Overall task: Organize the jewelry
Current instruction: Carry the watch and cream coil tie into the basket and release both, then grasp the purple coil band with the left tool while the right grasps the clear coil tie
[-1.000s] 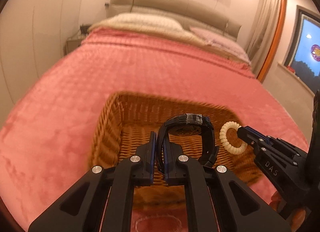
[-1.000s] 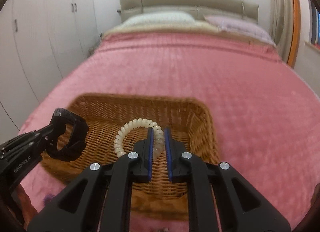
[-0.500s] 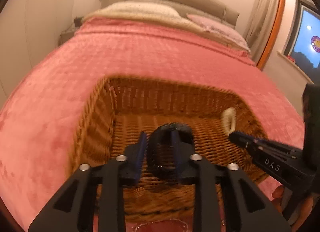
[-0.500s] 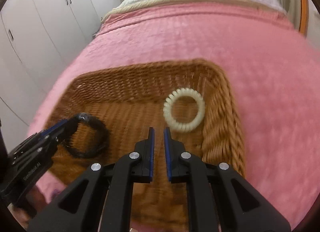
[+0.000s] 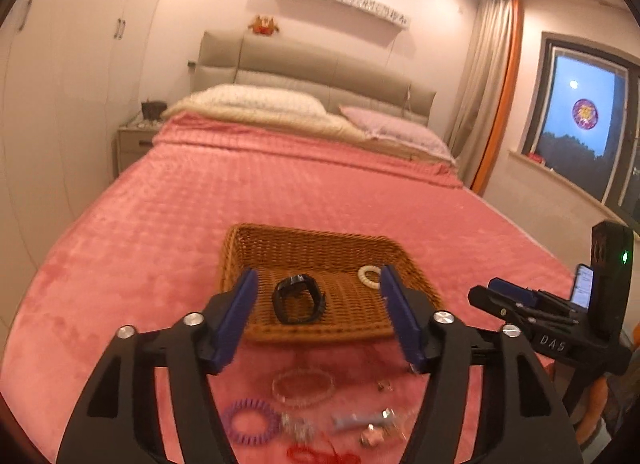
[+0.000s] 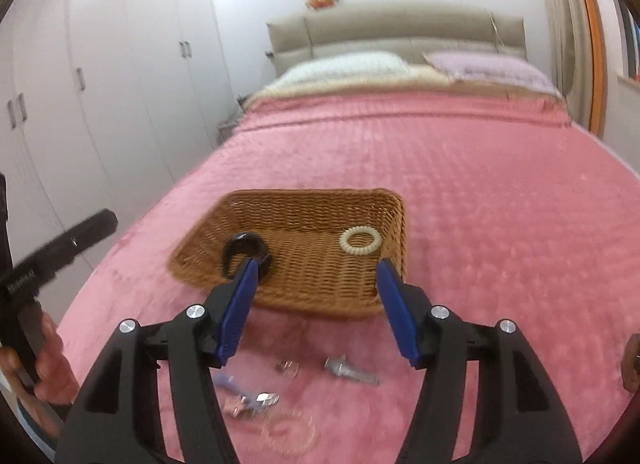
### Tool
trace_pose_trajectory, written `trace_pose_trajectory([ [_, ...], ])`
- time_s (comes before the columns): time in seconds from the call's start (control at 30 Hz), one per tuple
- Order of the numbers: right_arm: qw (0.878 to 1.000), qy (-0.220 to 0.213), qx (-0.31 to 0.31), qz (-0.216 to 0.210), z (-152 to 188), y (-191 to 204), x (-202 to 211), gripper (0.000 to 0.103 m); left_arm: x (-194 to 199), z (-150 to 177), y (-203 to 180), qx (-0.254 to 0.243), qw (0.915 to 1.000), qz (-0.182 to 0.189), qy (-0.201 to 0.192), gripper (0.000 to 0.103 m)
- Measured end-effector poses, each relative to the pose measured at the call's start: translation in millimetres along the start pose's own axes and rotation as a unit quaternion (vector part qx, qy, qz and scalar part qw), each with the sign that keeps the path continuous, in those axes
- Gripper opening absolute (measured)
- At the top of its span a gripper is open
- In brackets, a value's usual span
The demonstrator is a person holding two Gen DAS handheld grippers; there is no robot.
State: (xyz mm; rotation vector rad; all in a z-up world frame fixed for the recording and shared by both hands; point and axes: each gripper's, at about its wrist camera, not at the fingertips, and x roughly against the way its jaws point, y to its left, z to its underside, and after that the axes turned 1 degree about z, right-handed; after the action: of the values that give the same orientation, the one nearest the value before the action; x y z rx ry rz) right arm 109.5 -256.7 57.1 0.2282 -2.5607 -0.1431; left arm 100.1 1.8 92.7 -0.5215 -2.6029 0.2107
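- Holding both sets of jaws spread wide and empty, my left gripper (image 5: 316,304) and right gripper (image 6: 314,290) hang over the near edge of the bed (image 5: 280,192), short of the wicker basket (image 5: 256,248).
- In the basket lie the black watch (image 5: 299,299) and the cream coil bracelet (image 6: 361,242), well apart.
- On the blanket in front of the basket wait the purple coil ring (image 5: 251,421), clear bead bracelet (image 5: 303,387), red cord (image 5: 320,456) and small metal pieces (image 6: 351,371), possibly earrings or clips; blur prevents certainty.
- Pinching into plush fabric, I risk catching blanket pile with a tiny piece, or closing on nothing.
- Crowding these close-lying items, one jaw may sweep a neighbour aside.
- Reaching together, my grippers could knock each other.
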Motion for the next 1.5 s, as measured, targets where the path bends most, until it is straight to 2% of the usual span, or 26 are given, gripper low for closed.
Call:
trace_pose_trajectory([
  [0.07, 1.000, -0.012, 0.013, 0.003, 14.2, 7.0, 16.1, 0.058, 25.6, 10.4, 1.5, 0.007, 0.9999, -0.006, -0.013, 0.073],
  [0.23, 1.000, -0.012, 0.019, 0.013, 56.7, 14.0, 23.6, 0.058, 59.2, 44.6, 17.0, 0.030, 0.9995, 0.003, -0.006, 0.074],
  [0.3, 1.000, 0.002, 0.017, 0.021, 74.0, 13.2, 20.4, 0.058, 61.8, 57.1, 23.6, 0.038, 0.9992, 0.006, 0.003, 0.074],
  [0.43, 0.999, 0.039, 0.001, 0.020, 97.7, 7.4, 4.9, 0.058, 54.6, 91.6, 47.7, 0.077, 0.9958, 0.036, 0.034, 0.073],
  [0.47, 0.999, 0.049, 0.000, 0.019, 103.0, 6.0, 2.5, 0.057, 50.5, 98.2, 51.4, 0.079, 0.9955, 0.030, 0.043, 0.072],
  [0.53, 0.997, 0.071, 0.002, 0.018, 109.9, 5.7, -7.5, 0.048, 37.8, 108.4, 60.0, 0.081, 0.9943, 0.010, 0.068, 0.068],
  [0.67, 0.994, 0.104, 0.003, 0.023, 121.9, 3.0, -25.2, 0.038, 11.7, 113.6, 68.3, 0.084, 0.9904, -0.019, 0.108, 0.067],
  [0.93, 0.991, 0.130, 0.016, 0.031, 131.9, 7.7, -41.7, 0.038, -25.7, 117.1, 74.0, 0.081, 0.9853, -0.038, 0.145, 0.062],
  [1.03, 0.990, 0.130, 0.020, 0.045, 132.6, 10.3, -44.2, 0.038, -35.2, 126.9, 80.4, 0.087, 0.9824, -0.042, 0.160, 0.057],
  [1.17, 0.988, 0.132, 0.036, 0.068, 133.8, 17.7, -48.3, 0.037, -42.9, 123.3, 82.6, 0.090, 0.9808, -0.043, 0.168, 0.055],
  [1.3, 0.988, 0.131, 0.035, 0.079, 133.2, 18.3, -49.1, 0.032, -59.8, 118.8, 75.7, 0.064, 0.9776, -0.073, 0.186, 0.055],
  [1.4, 0.987, 0.132, 0.033, 0.080, 132.7, 17.4, -49.4, 0.031, -67.7, 118.2, 70.4, 0.045, 0.9751, -0.096, 0.195, 0.049],
  [1.47, 0.987, 0.130, 0.038, 0.087, 132.9, 19.5, -49.0, 0.028, -68.7, 119.8, 70.1, 0.036, 0.9733, -0.113, 0.196, 0.037],
  [1.5, 0.987, 0.128, 0.042, 0.089, 132.9, 21.1, -48.6, 0.022, -68.3, 120.2, 69.0, 0.031, 0.9733, -0.118, 0.194, 0.035],
])
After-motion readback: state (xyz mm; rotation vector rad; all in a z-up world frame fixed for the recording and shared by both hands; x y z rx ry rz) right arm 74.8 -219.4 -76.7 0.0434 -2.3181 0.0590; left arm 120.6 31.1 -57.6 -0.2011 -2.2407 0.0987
